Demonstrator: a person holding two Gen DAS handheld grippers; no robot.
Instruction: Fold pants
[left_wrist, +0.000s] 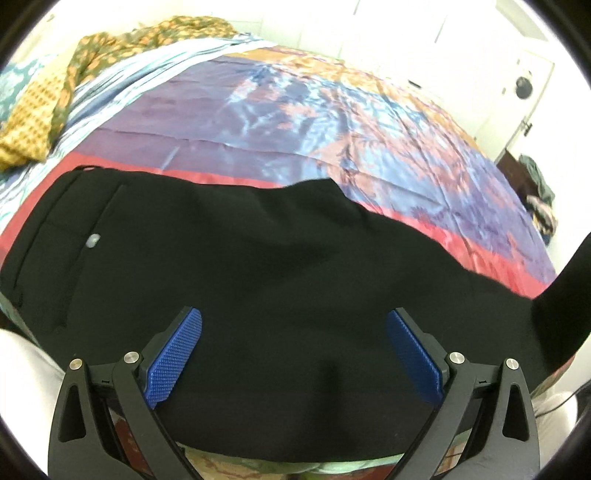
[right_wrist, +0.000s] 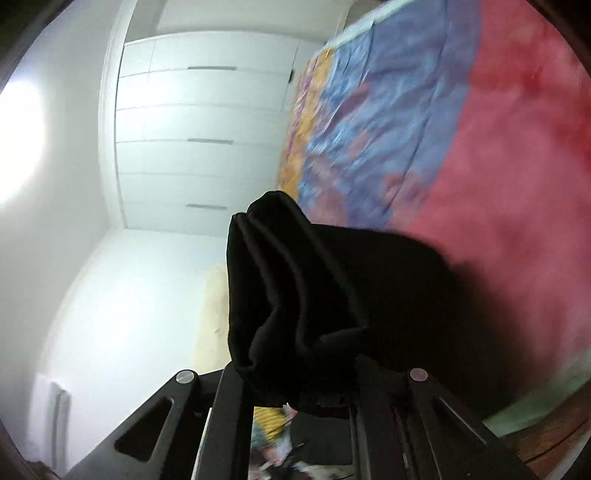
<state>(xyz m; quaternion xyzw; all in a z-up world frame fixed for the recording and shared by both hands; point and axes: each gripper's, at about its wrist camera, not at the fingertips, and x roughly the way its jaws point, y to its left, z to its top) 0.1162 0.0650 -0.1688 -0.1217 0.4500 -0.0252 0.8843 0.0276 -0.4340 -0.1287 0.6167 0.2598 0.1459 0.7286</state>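
Black pants (left_wrist: 280, 266) bunch in my right fingers (right_wrist: 295, 384), left fingers (left_wrist: 293, 350) spread empty above them; the gathered layers could slip loose mid-fold.

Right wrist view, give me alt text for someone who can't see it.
The right gripper is shut on a bunched, layered end of the black pants, lifted off a bed with a red, blue and orange bedspread. White wardrobe doors and a pale wall fill the left side.

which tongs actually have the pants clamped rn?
The right tongs: bunched black pants sit pinched between them. The left tongs hang spread wide above the fabric, blue pads bare.
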